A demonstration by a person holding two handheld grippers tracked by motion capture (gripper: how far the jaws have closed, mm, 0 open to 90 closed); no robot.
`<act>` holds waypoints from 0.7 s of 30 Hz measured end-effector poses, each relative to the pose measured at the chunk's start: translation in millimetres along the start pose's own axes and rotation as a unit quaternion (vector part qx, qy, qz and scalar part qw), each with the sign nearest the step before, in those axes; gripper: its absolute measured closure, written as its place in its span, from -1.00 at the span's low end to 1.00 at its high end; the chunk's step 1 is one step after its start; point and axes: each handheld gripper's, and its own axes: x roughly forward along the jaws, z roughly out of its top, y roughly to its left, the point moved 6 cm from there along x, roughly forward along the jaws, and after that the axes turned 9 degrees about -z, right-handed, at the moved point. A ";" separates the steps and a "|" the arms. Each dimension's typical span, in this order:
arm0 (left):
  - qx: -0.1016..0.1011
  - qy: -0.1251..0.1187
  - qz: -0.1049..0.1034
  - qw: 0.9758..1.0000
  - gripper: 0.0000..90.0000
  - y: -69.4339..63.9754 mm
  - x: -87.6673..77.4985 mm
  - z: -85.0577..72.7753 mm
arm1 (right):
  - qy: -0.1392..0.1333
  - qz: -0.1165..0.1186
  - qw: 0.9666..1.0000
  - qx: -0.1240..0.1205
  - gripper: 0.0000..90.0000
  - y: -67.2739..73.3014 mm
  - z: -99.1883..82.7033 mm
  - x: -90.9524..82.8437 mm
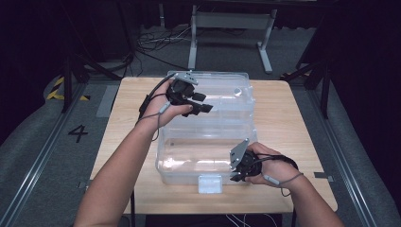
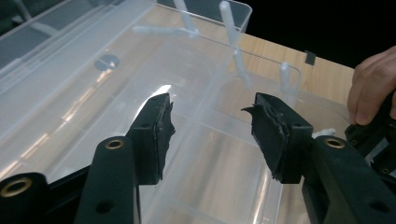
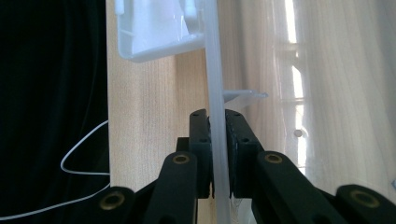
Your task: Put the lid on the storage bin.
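The right tool (image 1: 240, 171) pinches the front edge of the clear box (image 1: 189, 156). The left tool (image 1: 201, 103) hangs half open and empty over the box's back; next it should grab that rim.

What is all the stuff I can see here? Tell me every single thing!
Storage box: one, clear plastic, middle of the table, lid on.
Latch: one, whitish, on the box's near side.
Table: one, light wood, under the box.
Metal frame: one, grey, on the floor behind the table.
Cables: a tangle, dark, on the floor behind the table.
Floor number 4: one, black, left of the table.
Left claw: one, black, open above the box's far half.
Right claw: one, black, shut on the box's near right rim.
Forearms: two, reaching in from the bottom.
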 end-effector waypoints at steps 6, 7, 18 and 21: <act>0.001 0.027 -0.014 1.000 0.11 2.7 13.7 -1.7 | -0.001 0.001 1.000 0.001 0.84 -0.1 -0.2 0.0; 0.002 0.031 -0.017 0.999 0.12 2.8 15.4 -2.3 | -0.002 0.002 1.000 0.000 0.84 -0.2 -0.4 0.0; 0.034 0.097 -0.005 0.995 0.58 9.1 16.4 -1.8 | -0.005 0.009 1.000 0.003 0.83 -0.5 -1.1 0.3; 0.037 0.114 -0.004 0.993 0.67 9.7 16.6 -0.3 | -0.004 0.008 1.000 0.002 0.83 -0.7 -1.2 0.4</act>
